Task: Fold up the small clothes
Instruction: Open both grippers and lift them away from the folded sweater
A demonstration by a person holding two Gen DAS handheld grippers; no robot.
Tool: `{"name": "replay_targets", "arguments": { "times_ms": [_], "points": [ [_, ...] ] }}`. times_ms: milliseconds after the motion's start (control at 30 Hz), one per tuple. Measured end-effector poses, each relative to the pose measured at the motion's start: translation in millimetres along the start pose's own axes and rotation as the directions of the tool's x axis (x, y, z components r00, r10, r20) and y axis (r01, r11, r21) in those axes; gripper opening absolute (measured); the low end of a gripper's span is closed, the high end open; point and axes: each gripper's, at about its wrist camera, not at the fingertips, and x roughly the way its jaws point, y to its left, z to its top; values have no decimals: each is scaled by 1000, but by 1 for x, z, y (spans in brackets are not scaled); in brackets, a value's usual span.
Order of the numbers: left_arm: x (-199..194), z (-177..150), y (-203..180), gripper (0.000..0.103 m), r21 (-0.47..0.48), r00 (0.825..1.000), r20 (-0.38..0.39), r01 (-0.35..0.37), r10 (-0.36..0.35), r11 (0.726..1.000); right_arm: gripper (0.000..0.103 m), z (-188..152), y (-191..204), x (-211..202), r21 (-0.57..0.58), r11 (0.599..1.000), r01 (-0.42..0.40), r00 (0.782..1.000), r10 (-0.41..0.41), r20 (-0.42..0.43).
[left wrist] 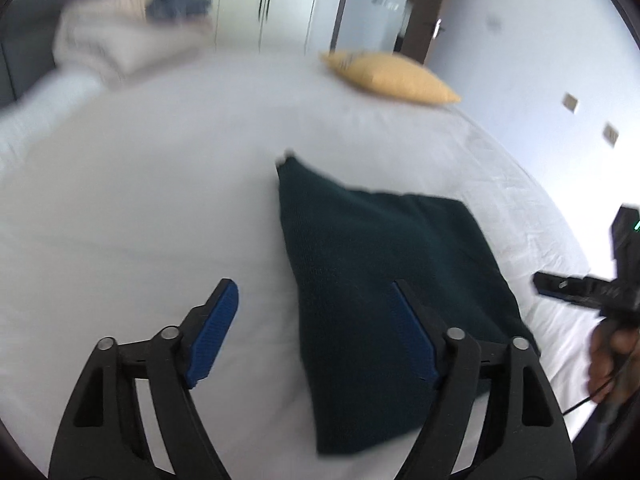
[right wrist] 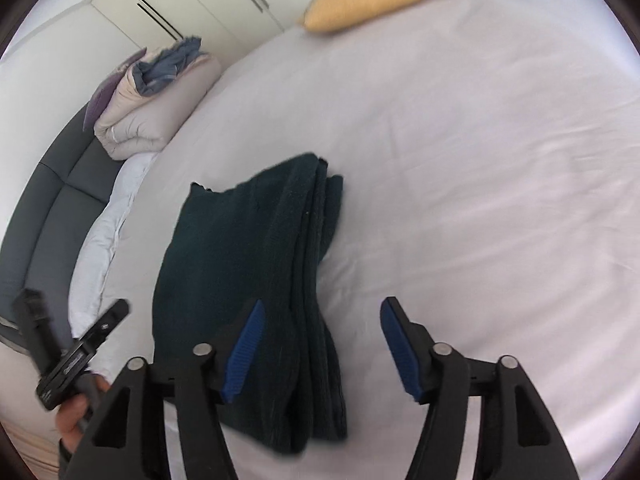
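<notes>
White bedsheet (left wrist: pixel 140 200) fills the left wrist view, where we see the dark green knit garment (left wrist: pixel 380 272) lying folded from centre toward 4 o'clock, our left gripper (left wrist: pixel 316 328) with jaws apart and empty above its near edge, a yellow cushion (left wrist: pixel 392 76) at 1 o'clock and the right gripper (left wrist: pixel 576 284) at 3 o'clock. From the right wrist view the garment (right wrist: pixel 240 280) lies in stacked layers at centre to 6 o'clock, the right gripper (right wrist: pixel 320 348) spread wide and holding nothing, folded bedding (right wrist: pixel 156 112) at 10 o'clock. We judge the knit soft, limp and fairly thick, best pinched through all layers at a corner or folded edge.
</notes>
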Motion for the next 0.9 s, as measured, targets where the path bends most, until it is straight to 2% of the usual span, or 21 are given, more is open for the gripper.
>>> {"name": "replay_targets", "arguments": {
  "times_ms": [33,67,100,200,300,367,467,533,633,700,733,767,900],
  "points": [
    [-14,-4,-3,87,17,999,30,-19,18,1000,72,-8,6,-16,-22,1000,20,999,-20,39],
    [-40,-10,-12,97,39,995,86,-45,42,998,78,-13,13,-26,-38,999,37,997,-34,67],
    [-66,-17,-18,103,52,986,152,-80,71,995,80,-22,19,-42,-55,997,62,992,-55,109],
    [-133,-39,-36,103,66,947,297,-152,126,986,90,-48,36,-84,-91,990,108,971,-85,224],
    [-178,-49,-48,103,37,913,361,-218,191,975,99,-75,55,-123,-134,979,156,939,-104,328],
    [-201,-53,-51,103,-11,898,380,-233,220,972,103,-89,69,-141,-163,971,172,920,-100,379],
    [-238,-63,-51,103,-53,893,412,-176,183,983,103,-107,88,-166,-224,955,194,895,-79,440],
    [-264,-71,-54,103,-54,883,442,-152,160,987,103,-117,97,-182,-244,950,195,883,-62,465],
    [-284,-75,-66,103,-16,875,453,-186,173,982,103,-128,106,-203,-245,957,154,877,-18,481],
    [-299,-82,-76,103,1,859,462,-250,221,968,103,-136,112,-217,-241,956,164,864,-21,504],
    [-306,-83,-79,103,6,859,456,-262,231,965,103,-140,116,-223,-248,953,175,854,-21,520],
    [-311,-86,-83,103,11,868,437,-269,238,963,103,-144,119,-228,-254,949,188,846,-25,533],
    [-323,-90,-82,103,-44,887,401,-233,231,971,103,-160,133,-244,-292,928,233,819,-25,574]
  ]
}}
